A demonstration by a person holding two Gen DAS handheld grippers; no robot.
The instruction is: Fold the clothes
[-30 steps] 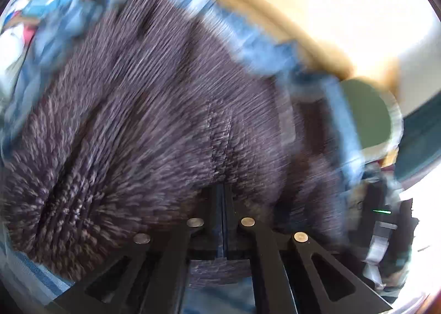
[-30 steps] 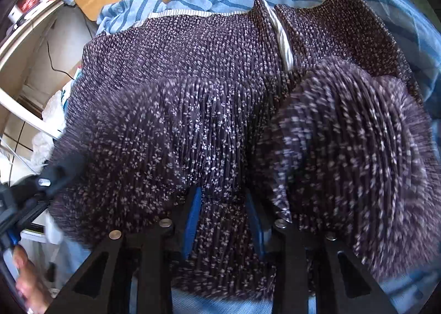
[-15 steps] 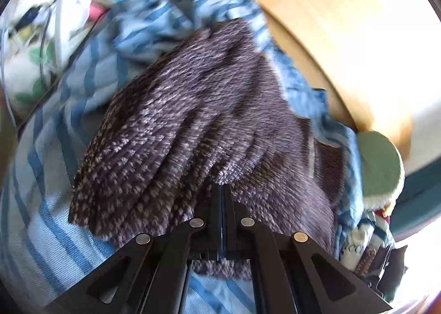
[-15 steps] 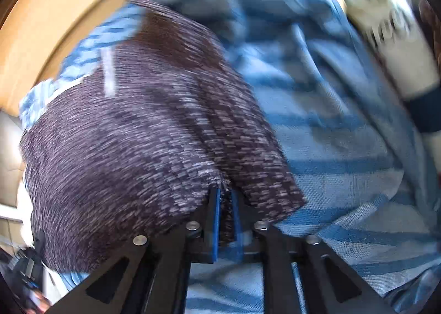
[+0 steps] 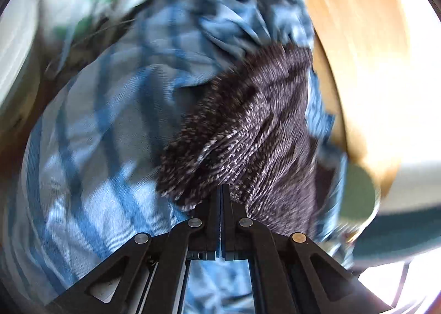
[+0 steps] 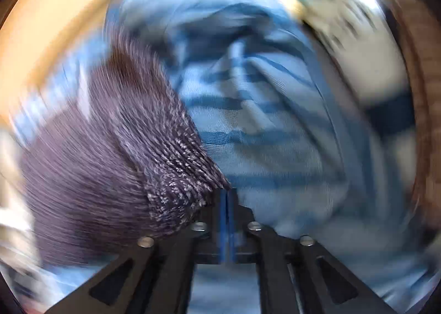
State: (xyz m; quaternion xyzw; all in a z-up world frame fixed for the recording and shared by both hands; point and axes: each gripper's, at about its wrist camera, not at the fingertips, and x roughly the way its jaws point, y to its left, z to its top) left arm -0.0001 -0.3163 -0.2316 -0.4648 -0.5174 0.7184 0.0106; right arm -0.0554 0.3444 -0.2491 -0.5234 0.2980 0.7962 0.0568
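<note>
Both views motion-blurred. Left hand-held gripper clamped tight on the edge of the dark pleated garment, fabric running up and right from its tips. Right hand-held gripper also clenched on the same garment, which fans out to its left. Garment lies over a blue striped bedsheet, bunched into folds further back. Wooden headboard just beside the garment's far edge.
</note>
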